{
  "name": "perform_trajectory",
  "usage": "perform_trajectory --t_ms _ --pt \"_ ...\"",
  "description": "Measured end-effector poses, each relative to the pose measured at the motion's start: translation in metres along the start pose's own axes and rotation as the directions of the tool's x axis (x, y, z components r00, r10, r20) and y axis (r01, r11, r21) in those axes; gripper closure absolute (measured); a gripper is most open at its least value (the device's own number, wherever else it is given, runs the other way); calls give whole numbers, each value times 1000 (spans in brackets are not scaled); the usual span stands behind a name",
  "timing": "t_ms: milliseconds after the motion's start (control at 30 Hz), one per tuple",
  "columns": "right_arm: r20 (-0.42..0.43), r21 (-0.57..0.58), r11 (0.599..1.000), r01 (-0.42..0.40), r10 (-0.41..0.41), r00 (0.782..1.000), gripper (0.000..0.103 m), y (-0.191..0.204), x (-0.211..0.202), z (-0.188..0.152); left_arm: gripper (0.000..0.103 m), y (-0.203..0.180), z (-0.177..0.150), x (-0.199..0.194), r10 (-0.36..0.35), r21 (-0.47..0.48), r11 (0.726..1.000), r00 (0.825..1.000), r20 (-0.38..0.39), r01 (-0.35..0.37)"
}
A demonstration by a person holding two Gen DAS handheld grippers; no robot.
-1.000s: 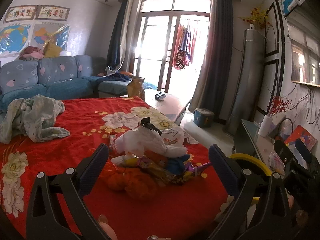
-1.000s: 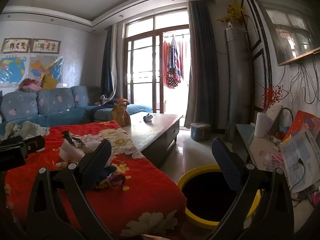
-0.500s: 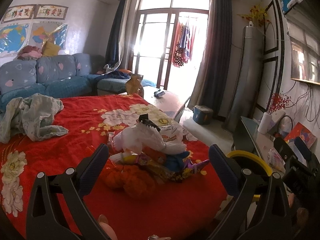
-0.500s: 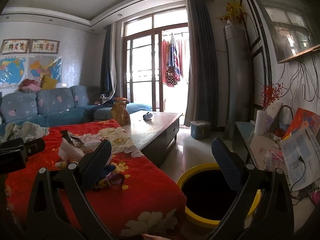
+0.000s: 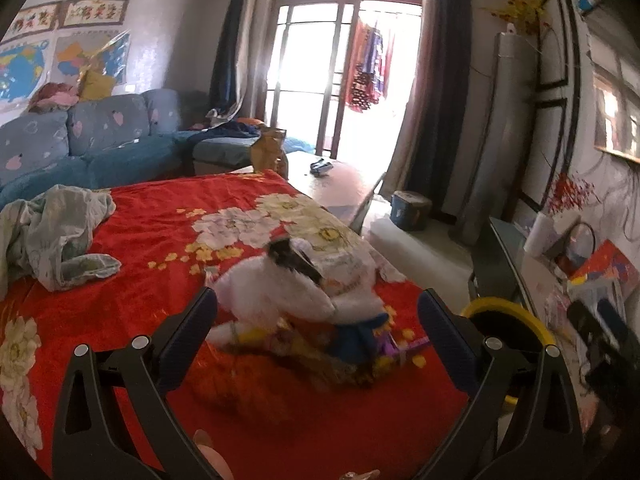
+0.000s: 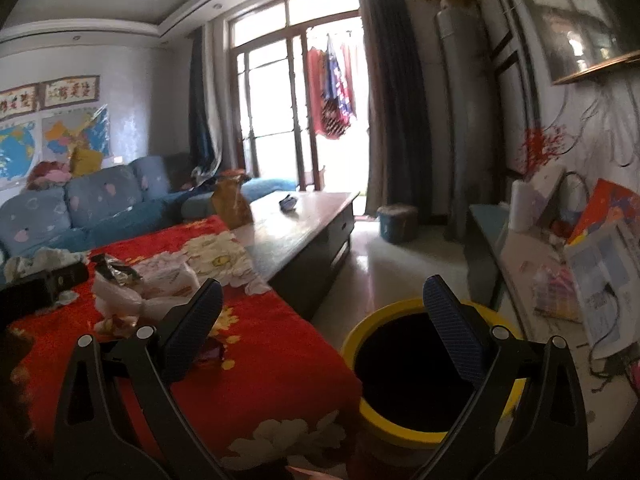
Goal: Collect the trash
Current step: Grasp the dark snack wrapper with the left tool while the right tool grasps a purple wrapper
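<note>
Clearly the left gripper [image 5: 316,334] gapes wide, aimed at the trash pile [image 5: 304,312] on the red blanket [image 5: 152,240]; the right gripper [image 6: 320,330], also spread empty, hovers by the yellow-rimmed bin [image 6: 400,420], probably where trash goes.

Plush red blanket, crinkly trash, shiny floor

The red floral blanket [image 5: 152,240] looks like thick fuzzy fleece, pretty matt. The trash pile [image 5: 304,308] on it is thin white plastic bags plus shiny foil-ish wrappers, all crumpled. The bin [image 6: 424,432] has a smooth yellow plastic rim. Coffee table [image 6: 304,224] reads as dark polished wood with a glossy top, floor tiles [image 6: 400,276] are glossy too. Both grippers have matt black plastic frames with blue textured pads [image 6: 452,336].
</note>
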State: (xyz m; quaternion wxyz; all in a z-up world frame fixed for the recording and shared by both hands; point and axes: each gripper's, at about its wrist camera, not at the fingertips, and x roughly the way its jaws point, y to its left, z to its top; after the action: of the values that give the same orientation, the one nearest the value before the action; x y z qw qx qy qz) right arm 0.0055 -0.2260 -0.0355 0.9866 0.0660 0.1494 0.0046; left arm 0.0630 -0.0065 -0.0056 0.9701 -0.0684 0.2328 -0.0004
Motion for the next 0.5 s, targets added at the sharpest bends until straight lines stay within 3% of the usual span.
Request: perform_trajectory --t_ms 267,367,500 --pt "-98 -105 984 -144 134 986 11 45 42 -1 6 29 28 20 0 -57 998 999 -46 -3" --pt "-158 -138 970 -201 179 971 11 61 60 -6 6 38 38 26 -37 -85 996 997 -62 32" --pt "-230 -96 960 -264 237 944 19 70 79 -11 7 44 46 38 -77 -111 992 993 -90 67"
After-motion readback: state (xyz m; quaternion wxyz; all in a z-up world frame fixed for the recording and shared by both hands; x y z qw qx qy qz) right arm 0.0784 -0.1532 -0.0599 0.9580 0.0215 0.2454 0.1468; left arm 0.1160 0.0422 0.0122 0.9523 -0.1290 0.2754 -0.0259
